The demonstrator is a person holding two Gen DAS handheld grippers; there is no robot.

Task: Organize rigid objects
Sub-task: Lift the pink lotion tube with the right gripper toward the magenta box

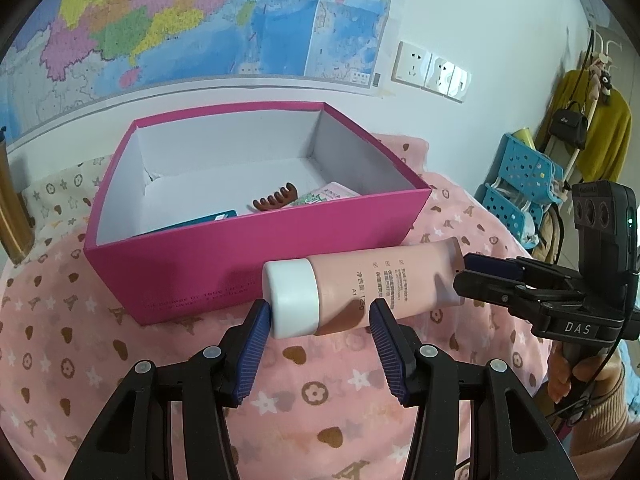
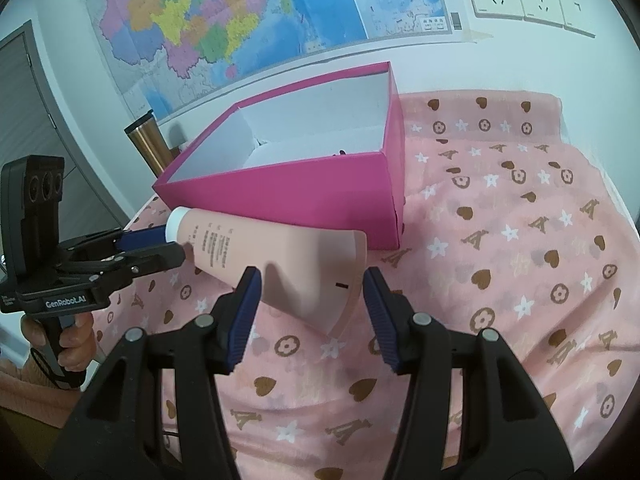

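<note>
A pink tube with a white cap [image 1: 360, 286] lies on the pink patterned cloth just in front of the magenta box [image 1: 256, 248]. My left gripper [image 1: 320, 318] is open, its blue pads either side of the cap end. My right gripper [image 2: 310, 286] is open around the tube's flat crimped end [image 2: 320, 280]. In the left wrist view the right gripper [image 1: 464, 274] shows at the tube's tail; in the right wrist view the left gripper [image 2: 168, 244] shows at the cap. The box [image 2: 320, 176] holds a brown comb [image 1: 276, 198], a teal card [image 1: 212, 218] and a pink packet [image 1: 324, 196].
A wall map and sockets [image 1: 432, 70] are behind the box. A gold cylinder [image 2: 150, 146] stands to the box's left. Blue baskets [image 1: 520, 184] and hanging clothes are at the right. The cloth [image 2: 500, 240] stretches to the right of the box.
</note>
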